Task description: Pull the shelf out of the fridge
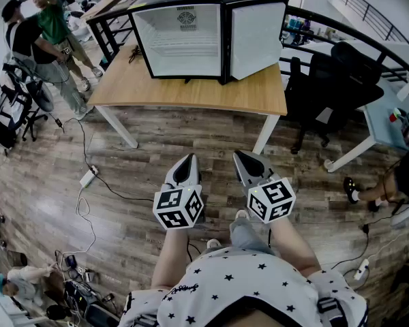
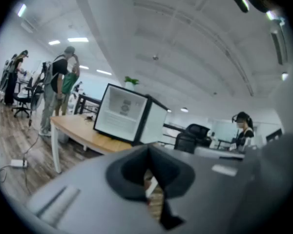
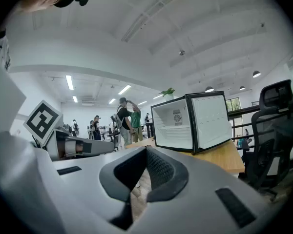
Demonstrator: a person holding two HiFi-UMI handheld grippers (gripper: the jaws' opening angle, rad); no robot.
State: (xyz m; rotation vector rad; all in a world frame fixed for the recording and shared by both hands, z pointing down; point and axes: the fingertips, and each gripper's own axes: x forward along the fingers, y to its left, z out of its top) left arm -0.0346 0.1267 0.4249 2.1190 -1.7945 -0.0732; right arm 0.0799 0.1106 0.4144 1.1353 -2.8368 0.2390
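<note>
Jaws on both tools sit pressed together with nothing between them: the left gripper (image 1: 186,162) and the right gripper (image 1: 245,158) hang side by side in front of the person's body, pointing nearly level toward the fridge (image 1: 180,20), which stands well apart from them on the wooden table (image 1: 191,92) across a stretch of plank floor. The shelf (image 1: 180,48), a pale wire rack, lies across the middle of the white cavity, and the door (image 1: 258,38) is swung open to the right, so the way in looks free. The first risk, as I judge it, is arriving with the claws shut: they would butt against the shelf's front edge and shove it deeper instead of taking it, so they need to spread before they reach the opening. A one-sided pull could skew the rack in its supports and jam it. The fridge looks small and light on a smooth tabletop; a hard tug may drag the whole box toward the table edge. The power strip (image 1: 87,177) on the floor to the left and the black office chair (image 1: 327,80) to the right could catch a foot on the walk in.
</note>
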